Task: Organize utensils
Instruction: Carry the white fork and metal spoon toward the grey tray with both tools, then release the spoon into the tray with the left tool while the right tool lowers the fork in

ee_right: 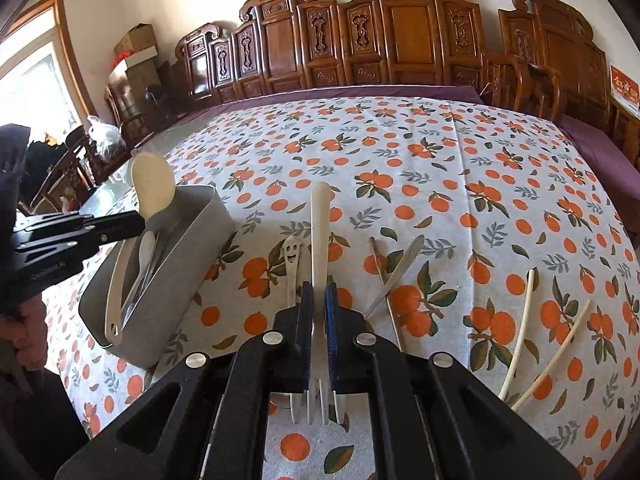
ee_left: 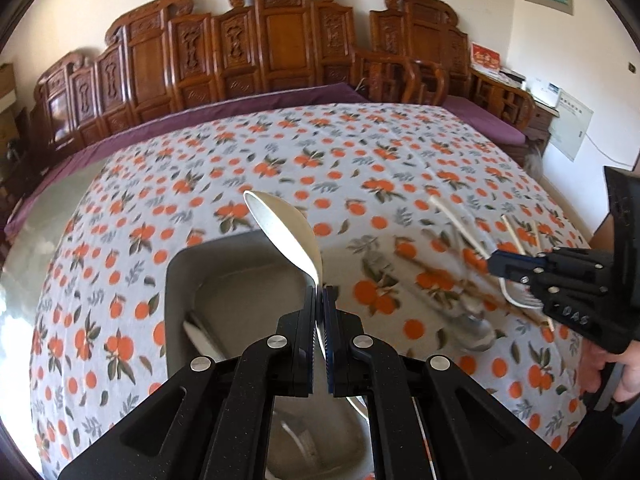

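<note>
Our left gripper (ee_left: 320, 300) clamps the cream spoon (ee_left: 286, 228) right over the grey bin (ee_left: 176, 280); right gripper (ee_right: 319, 300) pinches the white fork (ee_right: 320, 240), bin off its left.

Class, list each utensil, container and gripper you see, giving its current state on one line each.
Left gripper: shut on white spoon, above the bin.
Right gripper: shut on white fork.
Grey bin: open, holding utensils.
Smiley-face utensil: lying on tablecloth.
White chopsticks: lying loose, apart.
</note>
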Tool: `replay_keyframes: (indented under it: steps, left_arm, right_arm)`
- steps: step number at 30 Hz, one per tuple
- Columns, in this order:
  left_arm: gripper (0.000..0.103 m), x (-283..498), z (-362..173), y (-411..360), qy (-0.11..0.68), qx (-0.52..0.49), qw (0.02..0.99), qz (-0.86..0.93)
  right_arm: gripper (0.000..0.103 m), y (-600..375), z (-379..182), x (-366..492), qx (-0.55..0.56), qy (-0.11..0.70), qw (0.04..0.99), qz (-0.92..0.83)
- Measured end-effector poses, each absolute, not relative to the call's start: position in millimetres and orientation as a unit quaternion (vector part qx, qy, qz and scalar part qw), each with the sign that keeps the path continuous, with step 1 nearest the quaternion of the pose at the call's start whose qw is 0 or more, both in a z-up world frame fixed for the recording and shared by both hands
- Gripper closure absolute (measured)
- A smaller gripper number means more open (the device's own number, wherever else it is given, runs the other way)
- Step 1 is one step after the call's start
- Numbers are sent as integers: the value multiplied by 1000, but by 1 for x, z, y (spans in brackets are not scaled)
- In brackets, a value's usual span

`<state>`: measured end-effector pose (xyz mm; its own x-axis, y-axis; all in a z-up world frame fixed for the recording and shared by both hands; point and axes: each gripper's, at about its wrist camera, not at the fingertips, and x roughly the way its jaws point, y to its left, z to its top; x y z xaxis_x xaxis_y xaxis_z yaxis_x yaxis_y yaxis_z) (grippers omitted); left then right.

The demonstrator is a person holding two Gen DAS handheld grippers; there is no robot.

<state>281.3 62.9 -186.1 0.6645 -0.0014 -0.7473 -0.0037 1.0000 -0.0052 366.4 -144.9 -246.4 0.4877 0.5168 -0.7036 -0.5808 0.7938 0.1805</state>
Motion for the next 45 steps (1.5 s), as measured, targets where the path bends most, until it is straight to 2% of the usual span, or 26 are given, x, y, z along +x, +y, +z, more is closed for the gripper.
replay_keyframes:
  steps: [11, 20, 45]
  left_arm:
    - [100, 283, -210, 98, 440, -11, 898, 19]
    - [100, 291, -229, 95, 470, 4, 883, 16]
    - [99, 270, -181, 134, 409, -42, 910, 42]
  right_arm:
    - [96, -137, -248, 364, -50, 395, 858, 324]
    - [96, -122, -242, 351, -65, 385, 854, 344]
    - [95, -56, -222, 310, -34, 389, 823, 412]
